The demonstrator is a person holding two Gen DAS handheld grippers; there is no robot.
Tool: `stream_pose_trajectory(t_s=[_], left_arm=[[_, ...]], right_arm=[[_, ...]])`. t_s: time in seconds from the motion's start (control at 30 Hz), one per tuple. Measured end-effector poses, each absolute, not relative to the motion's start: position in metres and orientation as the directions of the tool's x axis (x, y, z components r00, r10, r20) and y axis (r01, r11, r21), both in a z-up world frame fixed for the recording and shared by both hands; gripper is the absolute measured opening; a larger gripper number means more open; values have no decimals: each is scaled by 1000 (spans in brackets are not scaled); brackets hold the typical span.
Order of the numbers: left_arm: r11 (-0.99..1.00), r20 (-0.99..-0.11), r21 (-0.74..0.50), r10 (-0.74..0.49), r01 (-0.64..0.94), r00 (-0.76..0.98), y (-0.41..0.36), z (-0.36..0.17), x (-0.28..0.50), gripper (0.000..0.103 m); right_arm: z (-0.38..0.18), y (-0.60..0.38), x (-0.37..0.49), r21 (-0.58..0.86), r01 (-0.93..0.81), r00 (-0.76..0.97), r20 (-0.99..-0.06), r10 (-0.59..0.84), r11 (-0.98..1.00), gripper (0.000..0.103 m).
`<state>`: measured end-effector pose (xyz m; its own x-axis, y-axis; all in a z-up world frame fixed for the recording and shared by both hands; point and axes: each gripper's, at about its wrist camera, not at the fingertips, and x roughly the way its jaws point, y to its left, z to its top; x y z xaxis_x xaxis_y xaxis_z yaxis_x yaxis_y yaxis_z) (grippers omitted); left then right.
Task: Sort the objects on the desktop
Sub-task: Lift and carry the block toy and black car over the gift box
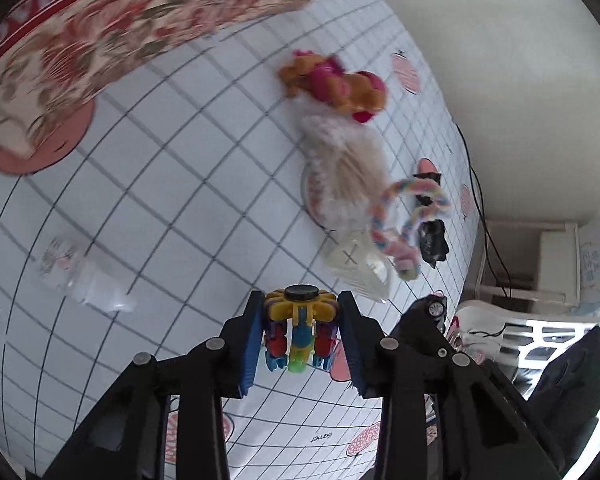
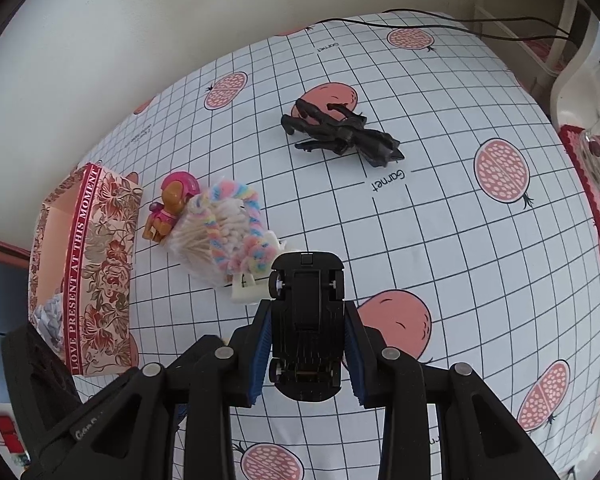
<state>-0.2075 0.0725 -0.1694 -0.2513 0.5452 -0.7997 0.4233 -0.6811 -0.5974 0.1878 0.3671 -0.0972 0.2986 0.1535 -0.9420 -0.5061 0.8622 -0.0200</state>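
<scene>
Fingers of the left gripper [image 1: 300,344] are clamped on a multicoloured plastic fidget toy [image 1: 299,336] with a yellow flower-shaped top and a black disc on it, held just above the tablecloth [image 1: 180,184], a white sheet with a dark grid and pomegranate prints. The right gripper [image 2: 306,344] is likewise closed on its load: a black toy car [image 2: 306,324] pinched between the blue pads, underside and wheels facing the camera.

Just beyond the car lies a small heap: a white plastic piece [image 2: 246,286], a clear bag of cotton swabs [image 2: 204,240] and a pastel rainbow rope ring [image 2: 236,232] draped over the bag. Touching the far-left side of the bag stands a small pup figure [image 2: 172,204] in pink and orange. To its left sits an open floral gift box [image 2: 96,264] lettered "LOVE PRESENT AT THIS MOMENT", with crumpled white paper [image 2: 50,316] inside. Well apart, farther back on the cloth, a black dinosaur-like figure [image 2: 340,132] lies on its side. A small clear packet [image 1: 84,276] rests alone on the cloth, seen blurred from the left wrist.
</scene>
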Motion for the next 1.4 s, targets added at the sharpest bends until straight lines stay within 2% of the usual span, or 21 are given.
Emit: stream_pose_trajectory(t_s=[0.3, 0.6, 0.73, 0.93, 1.17, 1.4], left_arm=[[-725, -821, -572, 504, 385, -270, 75, -166, -223, 38], [-747, -812, -577, 481, 331, -330, 69, -153, -237, 38], [-758, -793, -586, 463, 288, -396, 60, -138, -240, 38], [-747, -732, -628, 470, 219, -494, 52, -115, -246, 38], [-756, -661, -638, 437, 150, -610, 37, -75, -252, 38], [-737, -607, -666, 444, 117, -659, 21, -50, -259, 38]], right_arm=[[-97, 377, 189, -30, -531, 302, -940, 156, 847, 36], [-81, 392, 187, 36, -577, 331, -903, 274, 816, 36], [-67, 395, 183, 89, -588, 363, -859, 360, 804, 36], [-35, 399, 168, 139, -637, 440, -742, 506, 758, 36], [-11, 406, 153, 173, -677, 485, -626, 611, 715, 36], [-4, 422, 142, 183, -724, 459, -592, 662, 665, 36]])
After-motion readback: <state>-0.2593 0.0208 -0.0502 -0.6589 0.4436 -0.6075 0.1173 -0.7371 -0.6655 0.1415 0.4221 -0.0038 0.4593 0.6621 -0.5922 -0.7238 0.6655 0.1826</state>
